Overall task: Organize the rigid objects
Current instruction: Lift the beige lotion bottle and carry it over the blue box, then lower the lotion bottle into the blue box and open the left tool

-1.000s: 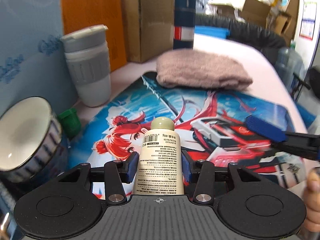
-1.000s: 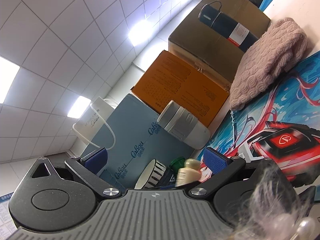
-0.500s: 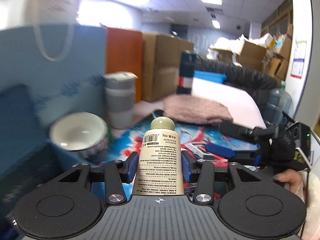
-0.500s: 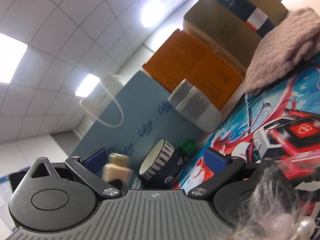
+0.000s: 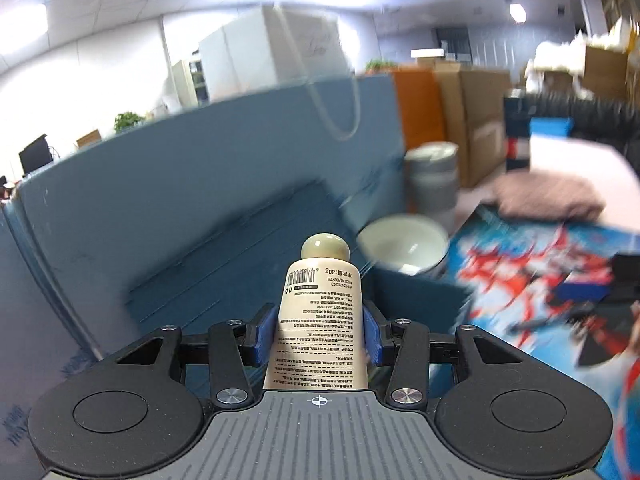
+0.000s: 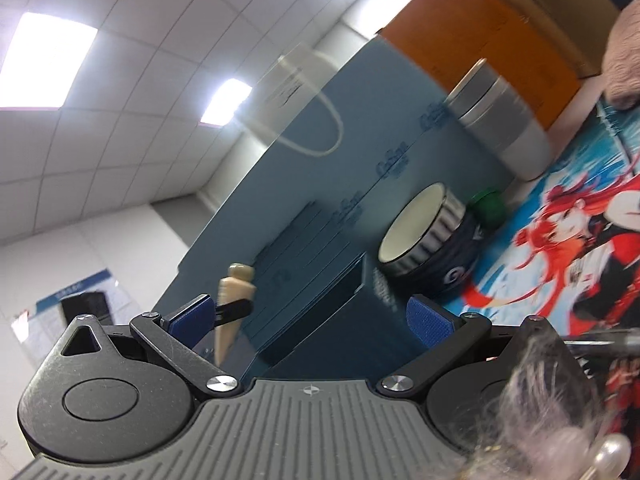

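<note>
Low in the centre of the left wrist frame, the left tool [image 5: 319,330] is gripping a cream plastic tube [image 5: 319,320], its blue pads pressing both flanks at a partial opening; printed text and a barcode are showing, with a rounded, glossy cap on top. Behind it a blue paper bag [image 5: 200,216] is looming, with a smooth white-lined bowl [image 5: 402,244] to the right centre. Over in the right wrist frame, the right tool [image 6: 310,320] is standing wide open, holding nothing, its ribbed blue pads well apart, and the tube is appearing at left.
</note>
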`<state>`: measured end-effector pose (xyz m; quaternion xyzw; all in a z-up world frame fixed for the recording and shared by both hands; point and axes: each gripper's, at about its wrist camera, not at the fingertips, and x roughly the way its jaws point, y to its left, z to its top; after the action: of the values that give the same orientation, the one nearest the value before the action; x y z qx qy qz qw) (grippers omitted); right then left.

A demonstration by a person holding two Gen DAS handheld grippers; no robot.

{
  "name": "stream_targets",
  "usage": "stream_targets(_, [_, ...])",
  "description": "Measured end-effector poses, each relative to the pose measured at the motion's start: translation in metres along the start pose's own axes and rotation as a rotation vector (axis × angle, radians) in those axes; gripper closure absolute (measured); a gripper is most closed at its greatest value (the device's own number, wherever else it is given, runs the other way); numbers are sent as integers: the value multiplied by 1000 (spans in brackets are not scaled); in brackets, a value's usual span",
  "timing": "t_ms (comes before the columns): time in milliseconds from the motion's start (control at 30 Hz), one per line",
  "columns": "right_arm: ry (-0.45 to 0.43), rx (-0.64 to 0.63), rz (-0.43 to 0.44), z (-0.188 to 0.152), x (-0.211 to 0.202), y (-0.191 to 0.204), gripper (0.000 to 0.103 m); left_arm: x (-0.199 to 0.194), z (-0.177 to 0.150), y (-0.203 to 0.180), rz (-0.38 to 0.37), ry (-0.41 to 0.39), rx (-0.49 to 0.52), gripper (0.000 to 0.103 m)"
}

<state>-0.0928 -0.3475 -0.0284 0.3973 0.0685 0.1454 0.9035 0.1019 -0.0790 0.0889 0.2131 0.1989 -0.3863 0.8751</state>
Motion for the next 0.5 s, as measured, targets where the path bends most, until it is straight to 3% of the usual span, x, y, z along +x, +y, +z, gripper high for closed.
stream_targets(267, [-3, 77, -16, 1, -4, -20, 0, 48, -4, -10, -106, 129, 115, 60])
stream_targets(500, [9, 83, -17, 1, -4, -22, 0, 74, -10, -5, -155, 221, 74, 60])
